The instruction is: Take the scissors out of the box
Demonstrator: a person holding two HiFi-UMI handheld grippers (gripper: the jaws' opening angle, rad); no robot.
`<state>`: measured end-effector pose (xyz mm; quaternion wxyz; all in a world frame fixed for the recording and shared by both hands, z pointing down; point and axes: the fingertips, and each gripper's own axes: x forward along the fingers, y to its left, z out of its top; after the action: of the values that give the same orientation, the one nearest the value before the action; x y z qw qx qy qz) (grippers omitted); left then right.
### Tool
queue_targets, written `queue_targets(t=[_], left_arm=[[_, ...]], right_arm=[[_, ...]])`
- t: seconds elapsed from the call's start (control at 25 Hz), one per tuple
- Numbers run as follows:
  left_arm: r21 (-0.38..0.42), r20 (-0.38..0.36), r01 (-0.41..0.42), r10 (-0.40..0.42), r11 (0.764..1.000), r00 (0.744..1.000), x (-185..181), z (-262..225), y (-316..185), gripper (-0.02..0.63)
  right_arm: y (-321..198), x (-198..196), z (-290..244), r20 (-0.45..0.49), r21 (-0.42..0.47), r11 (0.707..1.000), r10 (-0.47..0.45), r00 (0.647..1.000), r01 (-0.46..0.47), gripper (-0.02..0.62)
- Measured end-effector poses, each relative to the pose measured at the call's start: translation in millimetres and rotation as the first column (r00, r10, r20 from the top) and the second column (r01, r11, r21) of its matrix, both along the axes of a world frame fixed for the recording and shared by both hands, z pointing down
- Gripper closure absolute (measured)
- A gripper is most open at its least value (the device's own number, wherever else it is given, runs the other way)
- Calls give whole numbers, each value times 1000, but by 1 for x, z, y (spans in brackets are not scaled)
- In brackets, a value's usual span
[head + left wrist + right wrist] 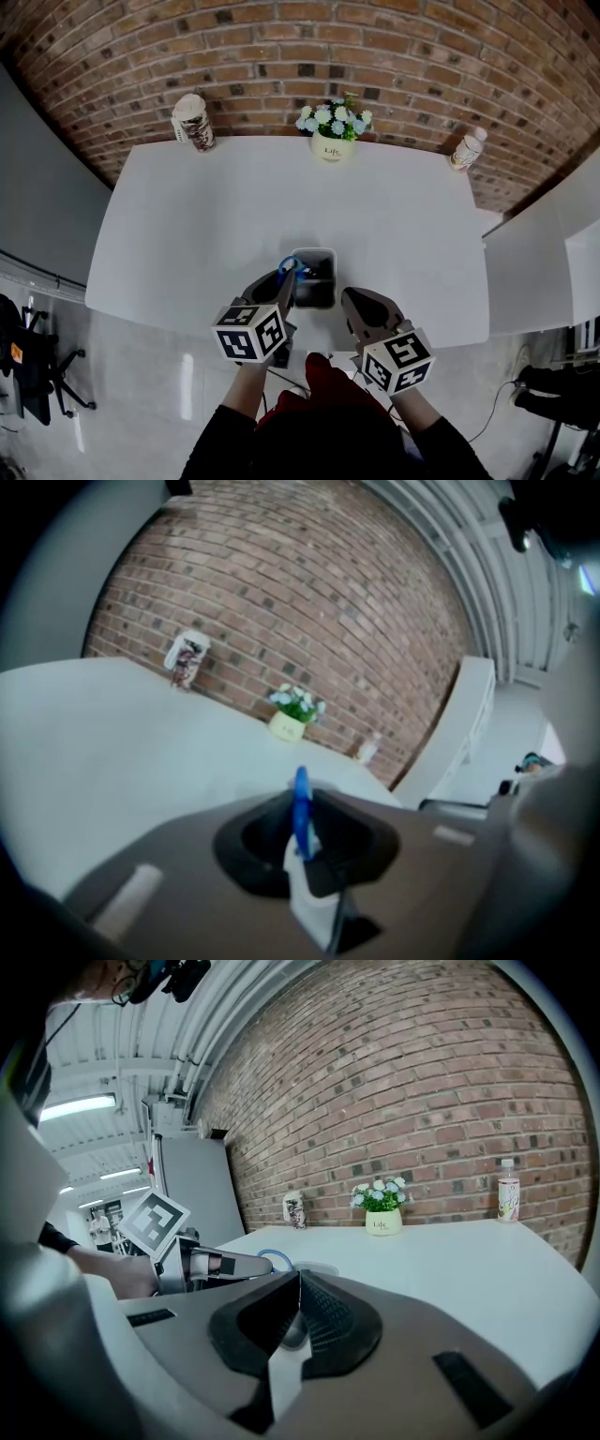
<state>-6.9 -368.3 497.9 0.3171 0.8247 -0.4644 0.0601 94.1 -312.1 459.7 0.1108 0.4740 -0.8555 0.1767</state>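
Observation:
A small dark box (324,254) stands near the front edge of the white table (187,225). The scissors (287,264) stick up at the box's left side with their blue ring handle on top. My left gripper (285,277) is at that handle, and in the left gripper view the blue ring (300,806) sits edge-on between the pads of my left gripper (302,841), which is shut on it. My right gripper (354,302) hovers just right of the box, shut with nothing between its jaws (298,1283). The scissor blades are hidden inside the box.
Along the brick wall at the back of the table stand a patterned cup (194,122), a pot of flowers (332,131) and a small bottle (466,148). Another white table (534,272) adjoins on the right. A black chair (28,366) stands on the floor at left.

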Motion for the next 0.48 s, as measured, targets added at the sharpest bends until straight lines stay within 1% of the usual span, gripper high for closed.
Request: queue_targets(t=[0.32,0.48], left_arm=[[39,-29,-4,5,999,1000,2,-13,5,558],[63,-42,10,-7,998,999,-3,-21,8,558]], right_arm=[[6,-3,-5,-4,11,1000,-4,1000,4,587],[9,-6,-7,-4,20,1000,-10,1000,10,587]])
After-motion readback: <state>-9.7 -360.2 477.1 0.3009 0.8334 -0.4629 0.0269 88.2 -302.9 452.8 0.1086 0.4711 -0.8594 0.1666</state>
